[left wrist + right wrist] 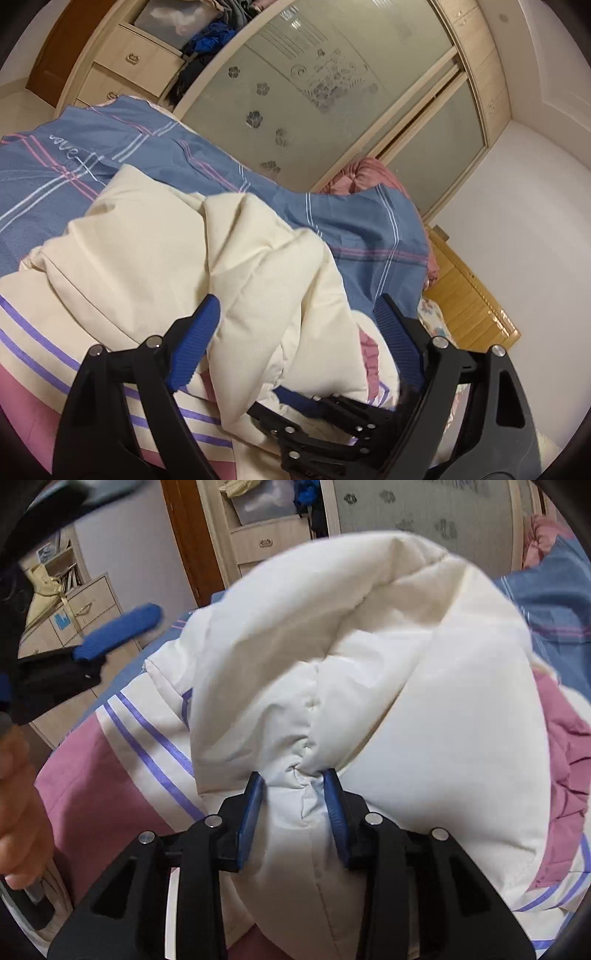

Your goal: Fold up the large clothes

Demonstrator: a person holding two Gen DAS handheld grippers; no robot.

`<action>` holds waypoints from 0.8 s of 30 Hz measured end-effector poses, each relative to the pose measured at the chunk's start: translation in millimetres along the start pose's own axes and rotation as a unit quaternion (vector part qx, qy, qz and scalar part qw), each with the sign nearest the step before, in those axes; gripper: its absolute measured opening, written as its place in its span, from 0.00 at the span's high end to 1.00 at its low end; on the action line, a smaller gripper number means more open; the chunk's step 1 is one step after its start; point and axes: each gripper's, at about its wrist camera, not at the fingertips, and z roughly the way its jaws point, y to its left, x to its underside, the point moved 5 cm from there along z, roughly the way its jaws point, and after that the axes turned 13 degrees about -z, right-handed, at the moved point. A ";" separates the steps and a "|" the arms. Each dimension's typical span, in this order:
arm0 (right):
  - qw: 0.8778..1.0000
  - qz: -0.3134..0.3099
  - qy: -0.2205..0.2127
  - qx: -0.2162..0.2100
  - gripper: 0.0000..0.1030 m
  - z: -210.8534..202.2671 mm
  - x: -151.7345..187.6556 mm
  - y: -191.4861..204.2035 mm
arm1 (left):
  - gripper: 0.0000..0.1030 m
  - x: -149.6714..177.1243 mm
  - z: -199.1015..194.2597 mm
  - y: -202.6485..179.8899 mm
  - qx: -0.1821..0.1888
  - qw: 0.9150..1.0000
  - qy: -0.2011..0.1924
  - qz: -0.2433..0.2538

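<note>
Left side: left gripper [291,332], black frame with blue ribbed pads, stood wide open over the bed; the bulky cream-white padded garment [207,266] bulged up between its fingers [195,332], but whether either pad touched the fabric could not be told, and nothing was clamped. In the right wrist view the same gripper [110,635] showed at far left, blurred, apart from the cloth, with part of a person's hand [18,801] below it.

Centre: the garment [369,672] lay in a rumpled heap on the bed, resting on a cream sheet with purple stripes and a pink band [122,760]. No flat panel, straight fold line or squared edge was visible anywhere on it; sleeves and hem could not be made out.

Right side: right gripper [295,808] had a gathered pinch of the white fabric between its pads, the cloth puckered tightly there, so read as a grip on the garment. A blue plaid quilt [351,229] lay behind the heap, wardrobe with frosted sliding doors [332,110] beyond.

Judgement: task at an early stage. Garment picked at one point only, not spread. Left to do: lay it out flat, bring the sides in, fold to a compact stack
</note>
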 end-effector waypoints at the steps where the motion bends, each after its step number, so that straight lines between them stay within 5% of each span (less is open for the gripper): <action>1: 1.000 0.006 -0.004 -0.008 0.58 -7.7 -1.2 -2.1 | 0.16 2.9 4.5 -1.5 -0.002 1.000 0.009 0.005; 5: 0.999 0.028 -0.013 -0.024 0.52 -48.0 1.6 -13.8 | 0.26 19.5 30.2 -3.3 -0.021 0.998 0.051 0.018; 7: 0.999 0.029 -0.027 -0.006 0.52 -71.8 6.0 -22.7 | 0.48 23.1 44.5 12.0 -0.100 0.993 0.061 0.016; 8: 0.999 0.029 -0.038 0.012 0.52 -83.4 7.0 -28.4 | 0.67 22.6 48.2 21.5 -0.140 0.988 0.060 0.012; 9: 0.998 0.030 -0.046 0.027 0.52 -90.9 6.9 -31.4 | 0.70 21.0 50.2 33.3 -0.177 0.982 0.057 0.006; 12: 0.995 0.042 -0.070 0.058 0.52 -105.6 3.7 -51.7 | 0.58 17.1 49.9 53.2 -0.223 0.973 0.050 -0.010; 18: 0.994 0.059 0.024 0.085 0.53 -32.4 16.7 -59.3 | 0.56 26.0 56.3 49.7 -0.259 0.964 0.052 0.026; 24: 0.994 0.074 -0.048 0.064 0.51 -100.2 15.4 -47.7 | 0.45 16.5 13.1 25.5 -0.203 0.978 0.041 0.016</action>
